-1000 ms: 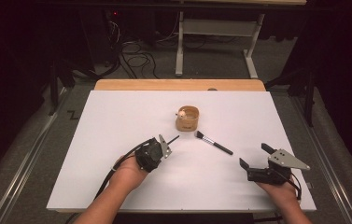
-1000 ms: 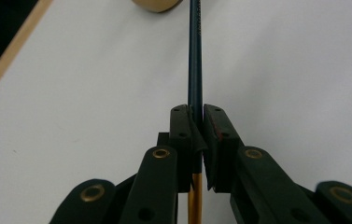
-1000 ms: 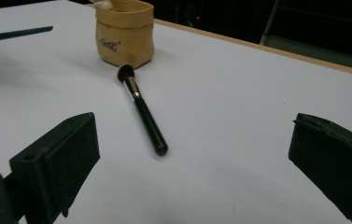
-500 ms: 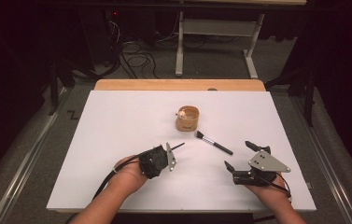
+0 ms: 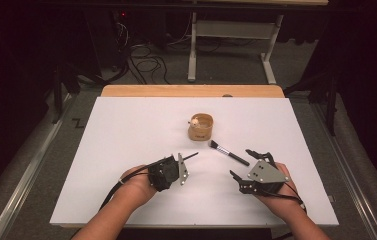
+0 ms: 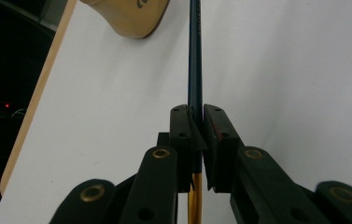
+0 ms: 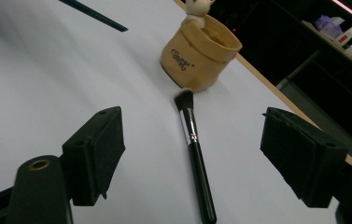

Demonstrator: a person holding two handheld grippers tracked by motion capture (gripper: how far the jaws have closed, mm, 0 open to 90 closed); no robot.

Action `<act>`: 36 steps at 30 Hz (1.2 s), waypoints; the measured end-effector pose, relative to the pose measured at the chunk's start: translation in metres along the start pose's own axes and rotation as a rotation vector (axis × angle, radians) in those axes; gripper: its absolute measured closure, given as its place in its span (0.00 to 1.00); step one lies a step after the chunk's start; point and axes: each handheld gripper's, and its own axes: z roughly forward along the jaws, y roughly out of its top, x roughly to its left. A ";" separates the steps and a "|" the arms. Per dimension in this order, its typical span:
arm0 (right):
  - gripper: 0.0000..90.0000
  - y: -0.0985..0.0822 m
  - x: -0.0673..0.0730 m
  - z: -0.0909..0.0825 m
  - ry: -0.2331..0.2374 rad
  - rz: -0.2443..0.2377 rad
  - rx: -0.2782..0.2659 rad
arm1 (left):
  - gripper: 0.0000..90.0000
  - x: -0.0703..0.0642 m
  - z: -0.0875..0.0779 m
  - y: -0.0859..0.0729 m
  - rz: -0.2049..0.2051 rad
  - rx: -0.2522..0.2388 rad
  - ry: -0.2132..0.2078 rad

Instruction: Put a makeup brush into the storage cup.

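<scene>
Since a second ago the left gripper (image 5: 182, 169), clamped on a thin dark stick with a gold end (image 6: 195, 70), has slid toward 5 o'clock, away from the small tan fabric pot (image 5: 200, 127), while the right gripper (image 5: 248, 165) has shifted toward 9 o'clock, its jaws narrowing yet wide apart with nothing between them. The black-handled makeup brush (image 5: 228, 152) lies unmoved at 4 o'clock of the pot, just ahead of those jaws. The white table top (image 5: 126, 130) stretches bare toward its 9 o'clock edge, the wooden strip (image 5: 141, 90) bordering 12 o'clock.
</scene>
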 end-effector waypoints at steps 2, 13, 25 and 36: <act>0.28 0.003 0.004 0.004 0.006 -0.035 0.005 | 0.92 -0.001 0.000 0.000 0.005 0.001 -0.001; 0.35 0.015 0.017 0.019 0.031 -0.150 0.017 | 0.92 -0.006 0.000 0.002 0.081 0.011 -0.022; 0.44 0.021 0.026 0.029 0.059 -0.230 0.036 | 0.92 -0.007 -0.004 0.011 0.157 0.019 -0.019; 0.51 0.026 0.031 0.035 0.064 -0.297 0.048 | 0.92 -0.012 0.000 0.013 0.188 0.015 -0.014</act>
